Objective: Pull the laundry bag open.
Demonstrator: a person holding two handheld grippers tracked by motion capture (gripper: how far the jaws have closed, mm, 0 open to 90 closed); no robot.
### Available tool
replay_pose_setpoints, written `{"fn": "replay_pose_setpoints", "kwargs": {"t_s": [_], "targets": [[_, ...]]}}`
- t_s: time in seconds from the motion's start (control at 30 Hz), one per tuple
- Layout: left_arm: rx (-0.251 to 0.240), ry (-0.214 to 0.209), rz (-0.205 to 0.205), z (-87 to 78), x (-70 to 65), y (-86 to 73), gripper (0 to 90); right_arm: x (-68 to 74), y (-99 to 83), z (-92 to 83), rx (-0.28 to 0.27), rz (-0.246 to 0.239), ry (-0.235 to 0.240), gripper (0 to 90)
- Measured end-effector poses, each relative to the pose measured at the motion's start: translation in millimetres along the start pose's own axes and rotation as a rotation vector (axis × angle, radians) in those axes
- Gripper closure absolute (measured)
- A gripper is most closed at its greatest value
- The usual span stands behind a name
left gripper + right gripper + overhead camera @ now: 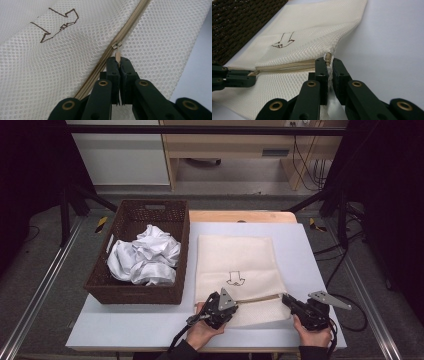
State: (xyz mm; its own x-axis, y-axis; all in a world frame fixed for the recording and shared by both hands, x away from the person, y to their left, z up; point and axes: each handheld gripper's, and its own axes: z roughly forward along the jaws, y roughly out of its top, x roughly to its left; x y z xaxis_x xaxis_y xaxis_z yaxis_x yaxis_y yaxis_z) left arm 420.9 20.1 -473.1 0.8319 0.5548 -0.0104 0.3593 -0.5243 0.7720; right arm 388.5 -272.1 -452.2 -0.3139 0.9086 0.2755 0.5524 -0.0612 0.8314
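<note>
Both grippers lie low: left gripper (117, 65) pinching zipper pull (117, 53), right gripper (328, 65) clamping mesh bag (312, 47) edge.

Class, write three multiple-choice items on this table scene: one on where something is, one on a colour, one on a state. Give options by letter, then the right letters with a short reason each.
1. Where does the white cloth lie?
A. in the basket
B. on the mesh bag
C. on the floor

2. What colour is the basket?
A. white
B. dark brown
C. blue

3. What does the left claw hold?
A. nothing
B. the white cloth
C. the zipper pull

Answers:
1. A, the crumpled cloth sits inside the basket's walls.
2. B, its weave is dark brown in the high view.
3. C, the jaws are shut on the pull, while the right claw pinches the bag's zipper end.
</note>
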Motion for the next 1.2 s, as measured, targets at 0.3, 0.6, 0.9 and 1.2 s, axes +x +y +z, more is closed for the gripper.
{"fn": "replay_pose_setpoints", "kwargs": {"t_s": [0.3, 0.6, 0.9, 1.2], "targets": [[0.008, 0.010, 0.029, -17.2, -0.7, -2.1, 87.3, -5.3, -2.8, 1.6, 0.011, -0.005, -0.012, 85.3], [0.027, 0.033, 0.073, -27.1, -3.5, -4.3, 87.3, -7.3, -3.6, 2.5, 0.005, -0.013, -0.038, 85.3], [0.057, 0.052, 0.067, -36.6, 8.7, -18.4, 87.3, -15.7, -5.2, -0.5, -0.002, 0.009, -0.069, 85.3], [0.096, 0.067, 0.084, -43.3, 11.1, -20.6, 87.3, -12.3, -5.3, 2.3, 0.006, -0.023, -0.110, 85.3]]}}
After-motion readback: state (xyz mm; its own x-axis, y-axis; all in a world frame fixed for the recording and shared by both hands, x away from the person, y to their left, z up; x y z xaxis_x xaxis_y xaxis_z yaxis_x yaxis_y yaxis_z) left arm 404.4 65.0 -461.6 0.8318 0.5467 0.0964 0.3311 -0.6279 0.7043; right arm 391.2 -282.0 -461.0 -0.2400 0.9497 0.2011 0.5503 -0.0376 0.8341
